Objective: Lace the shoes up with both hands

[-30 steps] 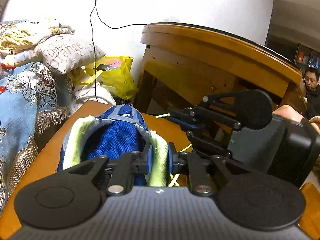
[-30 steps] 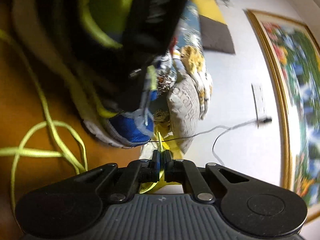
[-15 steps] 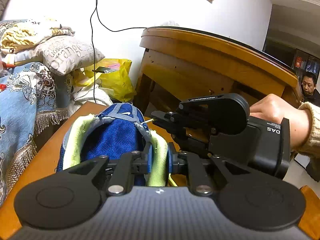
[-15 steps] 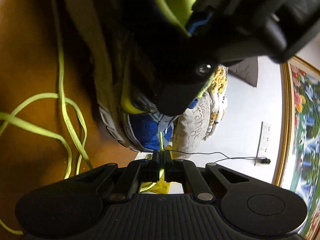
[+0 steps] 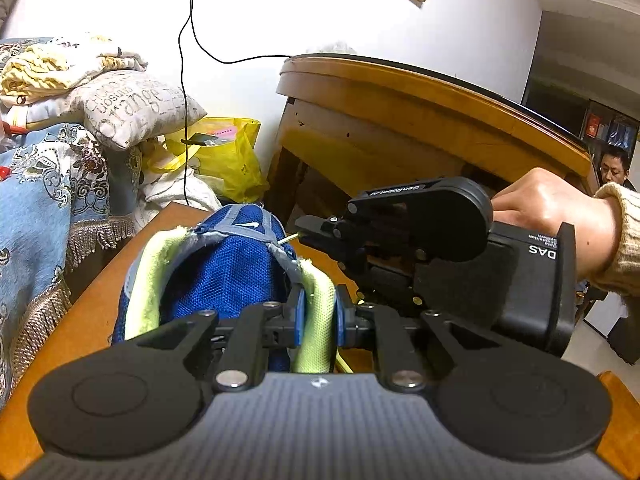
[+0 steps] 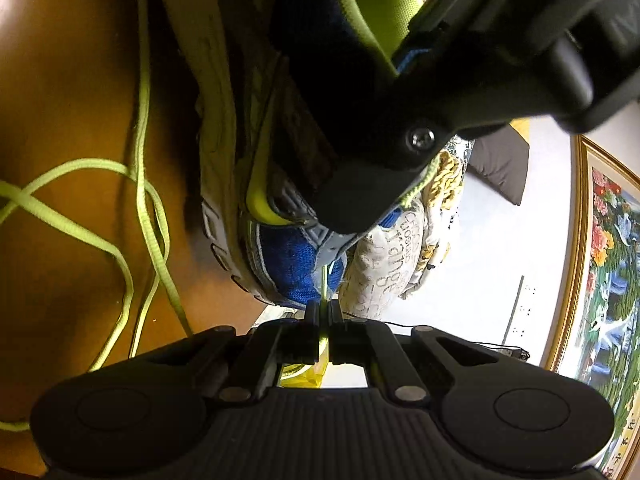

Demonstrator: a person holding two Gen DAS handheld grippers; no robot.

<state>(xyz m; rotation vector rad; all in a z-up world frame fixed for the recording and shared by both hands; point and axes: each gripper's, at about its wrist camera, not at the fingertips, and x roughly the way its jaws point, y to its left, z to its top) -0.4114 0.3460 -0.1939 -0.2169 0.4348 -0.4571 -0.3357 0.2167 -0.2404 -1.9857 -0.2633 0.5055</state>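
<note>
A blue mesh shoe [image 5: 224, 276] with a yellow-green lining lies on the wooden table [image 5: 80, 320]. My left gripper [image 5: 317, 316] is shut on the shoe's yellow-green collar edge [image 5: 318, 300]. My right gripper [image 6: 323, 312] is shut on the stiff tip of the yellow-green lace [image 6: 323, 280], which touches the blue toe side of the shoe [image 6: 288, 264]. In the left wrist view the right gripper [image 5: 304, 230] holds that lace tip [image 5: 286, 239] against a grey eyelet strip at the shoe's right side. The loose lace [image 6: 140, 184] loops over the table.
A large wooden table [image 5: 400, 120] stands just behind the shoe. A sofa with a blue cover [image 5: 44, 200], pillows [image 5: 136, 108] and a yellow bag [image 5: 228, 156] lie to the left. A black cable [image 5: 184, 80] hangs on the wall. A man [image 5: 612, 168] sits at far right.
The right gripper has moved in and up along the shoe's right side, bringing the lace tip to the grey eyelet strip. The left gripper has kept its hold on the collar.
</note>
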